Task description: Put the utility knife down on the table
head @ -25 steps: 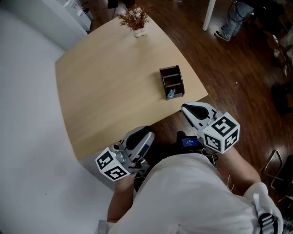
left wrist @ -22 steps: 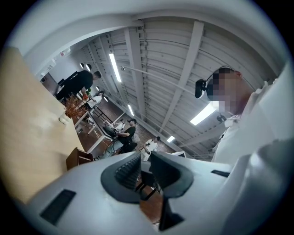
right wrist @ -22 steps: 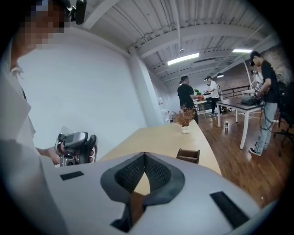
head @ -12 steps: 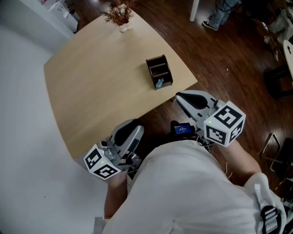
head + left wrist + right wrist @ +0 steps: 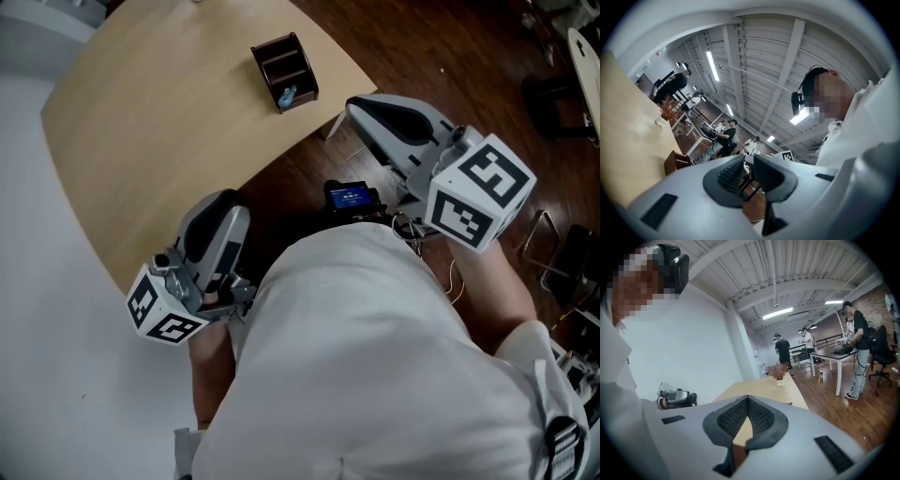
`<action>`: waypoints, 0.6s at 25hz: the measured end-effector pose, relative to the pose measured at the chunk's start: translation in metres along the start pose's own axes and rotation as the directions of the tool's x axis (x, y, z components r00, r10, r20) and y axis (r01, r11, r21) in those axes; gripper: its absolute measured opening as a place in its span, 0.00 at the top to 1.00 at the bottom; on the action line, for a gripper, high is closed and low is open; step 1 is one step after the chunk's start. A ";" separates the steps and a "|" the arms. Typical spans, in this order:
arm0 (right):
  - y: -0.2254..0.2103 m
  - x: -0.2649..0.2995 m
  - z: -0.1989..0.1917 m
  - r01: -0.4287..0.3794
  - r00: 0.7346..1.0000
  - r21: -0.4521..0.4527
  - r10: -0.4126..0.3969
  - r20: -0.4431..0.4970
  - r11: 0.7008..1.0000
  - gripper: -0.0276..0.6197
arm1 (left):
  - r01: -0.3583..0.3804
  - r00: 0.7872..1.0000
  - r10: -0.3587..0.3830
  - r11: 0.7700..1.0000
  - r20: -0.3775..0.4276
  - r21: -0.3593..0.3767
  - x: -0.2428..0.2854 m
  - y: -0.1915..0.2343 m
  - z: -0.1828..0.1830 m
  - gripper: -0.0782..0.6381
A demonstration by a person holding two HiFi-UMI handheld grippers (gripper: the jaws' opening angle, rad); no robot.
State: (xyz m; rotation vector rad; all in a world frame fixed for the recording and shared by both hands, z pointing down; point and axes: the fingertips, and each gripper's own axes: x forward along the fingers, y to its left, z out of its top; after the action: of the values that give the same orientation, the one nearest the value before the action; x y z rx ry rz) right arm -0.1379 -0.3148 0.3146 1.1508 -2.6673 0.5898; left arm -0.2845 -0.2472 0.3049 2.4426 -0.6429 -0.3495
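Observation:
A dark wooden box [image 5: 284,70] stands near the right edge of the light wooden table [image 5: 150,122]. A small blue thing [image 5: 287,95] pokes out of its near compartment; it is too small to name. My left gripper [image 5: 217,199] hovers at the table's near edge, close to the person's body, and its jaws meet at the tips [image 5: 747,158] with nothing between them. My right gripper [image 5: 361,103] is raised over the floor just right of the table and points toward the box. Its pads [image 5: 747,398] are pressed together and hold nothing.
A dried plant in a white pot [image 5: 778,372] stands at the table's far end. Dark wood floor [image 5: 441,56] lies right of the table. Behind are a white table [image 5: 836,351] and several people. A small blue-screened device [image 5: 350,197] hangs at the person's waist.
The right gripper has risen toward the head camera and looks larger. The table and box have slid up and left in the head view. The left gripper has hardly moved.

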 end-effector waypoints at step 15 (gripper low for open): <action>0.026 -0.002 -0.007 -0.059 0.997 0.004 0.059 -0.052 0.998 0.95 | -0.010 1.000 0.009 0.997 -0.009 -0.071 -0.003 -0.023 -0.011 0.80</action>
State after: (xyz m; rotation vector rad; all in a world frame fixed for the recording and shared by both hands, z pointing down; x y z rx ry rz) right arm -0.1548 -0.2944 0.3130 1.0457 -2.6646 0.6239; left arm -0.2742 -0.2244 0.3003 2.3716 -0.6276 -0.3514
